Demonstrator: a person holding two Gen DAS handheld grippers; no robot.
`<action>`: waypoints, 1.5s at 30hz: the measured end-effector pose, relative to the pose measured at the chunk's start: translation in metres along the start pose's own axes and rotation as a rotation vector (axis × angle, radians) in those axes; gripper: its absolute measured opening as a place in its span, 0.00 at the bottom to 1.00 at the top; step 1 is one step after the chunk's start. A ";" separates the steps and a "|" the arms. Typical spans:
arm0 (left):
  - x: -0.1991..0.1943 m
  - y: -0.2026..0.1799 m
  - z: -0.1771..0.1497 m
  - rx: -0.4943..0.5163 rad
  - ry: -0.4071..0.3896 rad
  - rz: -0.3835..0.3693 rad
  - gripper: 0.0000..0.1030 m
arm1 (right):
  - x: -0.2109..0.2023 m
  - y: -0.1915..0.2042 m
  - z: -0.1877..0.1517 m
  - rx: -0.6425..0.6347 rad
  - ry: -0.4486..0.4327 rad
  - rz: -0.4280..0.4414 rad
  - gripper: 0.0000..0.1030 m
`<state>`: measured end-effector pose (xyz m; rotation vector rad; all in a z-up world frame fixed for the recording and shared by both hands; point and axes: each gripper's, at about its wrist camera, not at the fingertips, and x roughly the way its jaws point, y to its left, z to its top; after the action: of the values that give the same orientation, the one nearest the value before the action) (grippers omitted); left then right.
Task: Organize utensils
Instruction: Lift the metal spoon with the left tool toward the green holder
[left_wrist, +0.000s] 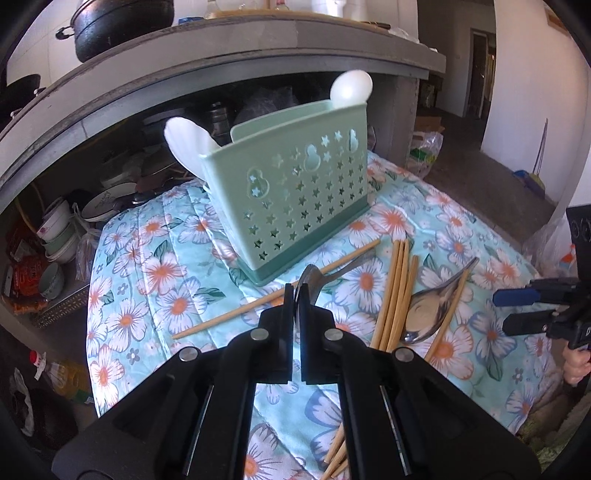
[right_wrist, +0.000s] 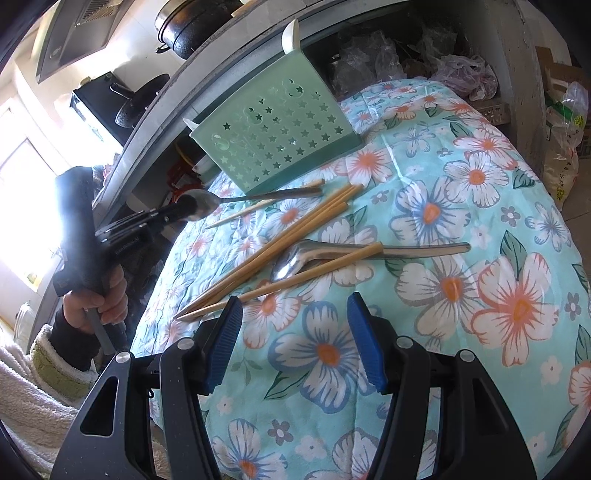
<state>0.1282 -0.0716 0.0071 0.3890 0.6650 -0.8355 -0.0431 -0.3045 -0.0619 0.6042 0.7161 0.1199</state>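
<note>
Nearest, the left gripper (left_wrist: 298, 295) is seen with jaws clamped on the bowl of a steel spoon (right_wrist: 207, 205), whose handle is raised above the floral cloth (right_wrist: 461, 206). The spoon is judged stiff, light and slippery; a grip nearer the neck would be steadier. The right gripper (right_wrist: 293, 332) is held with jaws apart, nothing between them. Beyond it, loose chopsticks (right_wrist: 288, 232) are crossed over a second spoon (right_wrist: 295, 264). Farthest, the green caddy (left_wrist: 291, 192) is shown holding two white spoons (left_wrist: 351, 88).
</note>
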 end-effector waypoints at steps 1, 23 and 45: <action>-0.003 0.001 0.001 -0.006 -0.010 0.005 0.01 | 0.000 0.000 0.000 -0.001 -0.001 -0.001 0.56; -0.028 0.026 0.011 -0.143 -0.141 0.037 0.01 | -0.002 0.005 -0.001 -0.004 -0.005 -0.001 0.56; -0.033 0.061 -0.002 -0.309 -0.210 0.082 0.01 | 0.038 0.019 0.031 -0.103 0.045 -0.009 0.30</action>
<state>0.1594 -0.0143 0.0311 0.0472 0.5670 -0.6707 0.0079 -0.2924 -0.0553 0.5009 0.7518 0.1618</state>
